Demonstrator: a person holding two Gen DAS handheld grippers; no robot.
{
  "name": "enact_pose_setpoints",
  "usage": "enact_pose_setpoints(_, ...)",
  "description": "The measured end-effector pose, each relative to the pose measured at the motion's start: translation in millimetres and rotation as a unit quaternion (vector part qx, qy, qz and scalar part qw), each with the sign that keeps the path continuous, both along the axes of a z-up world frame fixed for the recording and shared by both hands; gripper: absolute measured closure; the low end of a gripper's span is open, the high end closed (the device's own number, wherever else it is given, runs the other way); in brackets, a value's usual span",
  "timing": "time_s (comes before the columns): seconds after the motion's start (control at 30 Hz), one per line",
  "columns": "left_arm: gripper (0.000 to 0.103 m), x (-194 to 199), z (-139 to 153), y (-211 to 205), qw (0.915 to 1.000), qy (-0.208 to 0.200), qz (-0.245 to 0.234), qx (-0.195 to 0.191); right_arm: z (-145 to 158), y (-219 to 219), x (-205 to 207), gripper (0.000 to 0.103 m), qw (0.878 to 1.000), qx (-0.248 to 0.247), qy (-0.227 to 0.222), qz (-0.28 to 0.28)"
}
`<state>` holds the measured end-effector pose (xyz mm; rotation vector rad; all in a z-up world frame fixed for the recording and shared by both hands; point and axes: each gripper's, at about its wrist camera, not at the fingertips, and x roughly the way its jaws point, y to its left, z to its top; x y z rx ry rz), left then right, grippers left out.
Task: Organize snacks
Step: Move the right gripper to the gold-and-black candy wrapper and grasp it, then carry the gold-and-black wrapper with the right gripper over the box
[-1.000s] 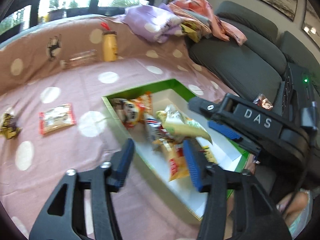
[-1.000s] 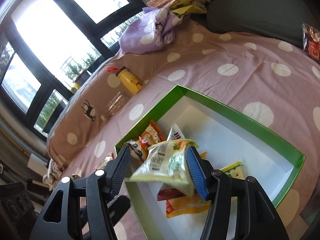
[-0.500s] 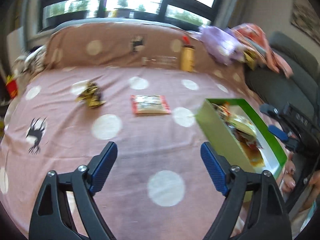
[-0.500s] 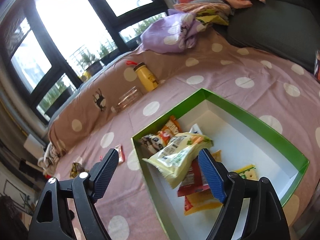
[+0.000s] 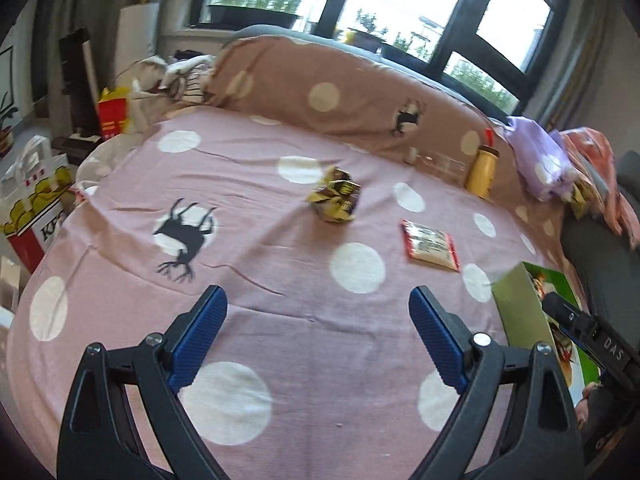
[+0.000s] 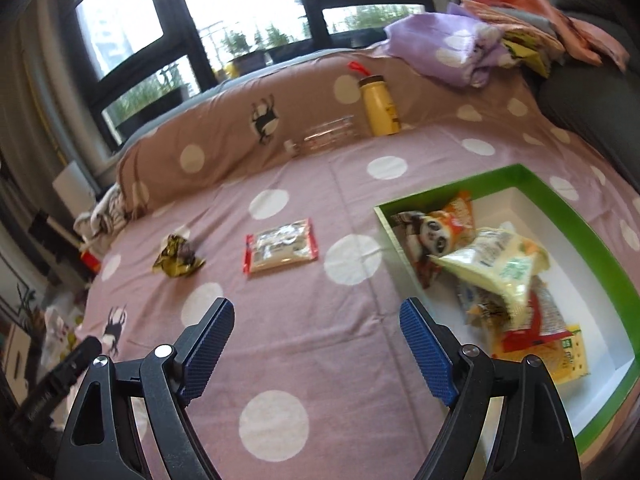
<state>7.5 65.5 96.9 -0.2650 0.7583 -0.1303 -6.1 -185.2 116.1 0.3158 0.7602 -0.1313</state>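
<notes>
My left gripper (image 5: 318, 304) is open and empty over the pink dotted bedspread. Beyond it lie a crumpled yellow-black wrapper (image 5: 336, 196) and a flat red-edged packet (image 5: 430, 244). My right gripper (image 6: 318, 314) hovers just left of the green box (image 6: 532, 178); its jaws are opening with nothing between them. Inside the box a pale green-white bag (image 6: 496, 264) rests on a panda packet (image 6: 432, 232) and several other snacks. The right wrist view also shows the red-edged packet (image 6: 280, 246) and the wrapper (image 6: 178, 258) ahead to the left.
A yellow bottle (image 6: 380, 106) and a clear glass (image 6: 328, 138) on its side stand by the brown bolster. Clothes (image 6: 480, 48) are piled at the back right beside a grey sofa (image 6: 592, 108). A KFC bucket (image 5: 36, 216) stands off the left edge.
The right gripper let the pale bag go into the box and opened. Both grippers opened wide and swung left, away from the box and over the bedspread.
</notes>
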Motion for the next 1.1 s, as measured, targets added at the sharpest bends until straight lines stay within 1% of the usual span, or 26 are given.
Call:
enact_pose_setpoints(0.1,0.01,3,-3,13,0.9995,0.011,0.024,-0.014,0,16,22,0.018,0.999,0.011,0.019,0.024)
enact_pose_setpoints(0.17,0.01,5,-5,19,0.999,0.02,0.033,-0.024,-1,25,43,0.018,0.999,0.027,0.029,0.023)
enact_pose_setpoints(0.23,0.01,6,-6,23,0.9986,0.027,0.034,-0.03,-4,38,70,0.018,0.998,0.017,0.05,0.022)
enact_pose_setpoints(0.3,0.01,7,-7,29,0.9979,0.033,0.032,-0.045,-7,54,99,0.018,0.997,0.004,0.067,0.045)
enact_pose_setpoints(0.37,0.01,6,-7,34,0.9972,0.036,0.038,-0.054,-12,71,128,0.018,0.994,0.014,0.08,0.073)
enact_pose_setpoints(0.43,0.01,9,-8,37,0.9969,0.042,0.047,-0.047,-16,86,149,0.018,0.991,0.02,0.09,0.1)
enact_pose_setpoints(0.5,0.01,12,-12,38,0.9961,0.054,0.063,-0.03,-25,104,175,0.018,0.986,0.03,0.104,0.126)
enact_pose_setpoints(0.57,0.01,14,-15,39,0.9953,0.064,0.07,-0.017,-33,115,191,0.018,0.983,0.033,0.116,0.136)
enact_pose_setpoints(0.67,0.01,16,-20,42,0.9947,0.076,0.068,-0.017,-49,133,216,0.018,0.978,0.033,0.131,0.158)
enact_pose_setpoints(0.83,0.01,16,-23,45,0.9946,0.081,0.064,-0.013,-72,138,243,0.019,0.975,0.044,0.15,0.159)
enact_pose_setpoints(0.87,0.01,17,-24,45,0.9945,0.082,0.064,-0.013,-75,138,246,0.024,0.974,0.044,0.155,0.159)
enact_pose_setpoints(0.9,0.01,18,-24,46,0.9944,0.084,0.063,-0.014,-80,139,248,0.032,0.972,0.042,0.164,0.165)
enact_pose_setpoints(0.93,0.01,19,-24,46,0.9944,0.084,0.062,-0.016,-83,139,250,0.037,0.969,0.045,0.171,0.171)
enact_pose_setpoints(0.97,0.01,19,-24,46,0.9945,0.084,0.06,-0.018,-85,139,249,0.044,0.967,0.058,0.174,0.178)
enact_pose_setpoints(1.03,0.01,18,-22,45,0.995,0.079,0.055,-0.027,-84,136,240,0.048,0.967,0.078,0.169,0.176)
enact_pose_setpoints(1.07,0.01,18,-22,44,0.9953,0.076,0.049,-0.034,-82,135,237,0.052,0.966,0.08,0.168,0.177)
enact_pose_setpoints(1.1,0.01,18,-21,43,0.9955,0.075,0.043,-0.04,-80,135,230,0.053,0.965,0.084,0.169,0.18)
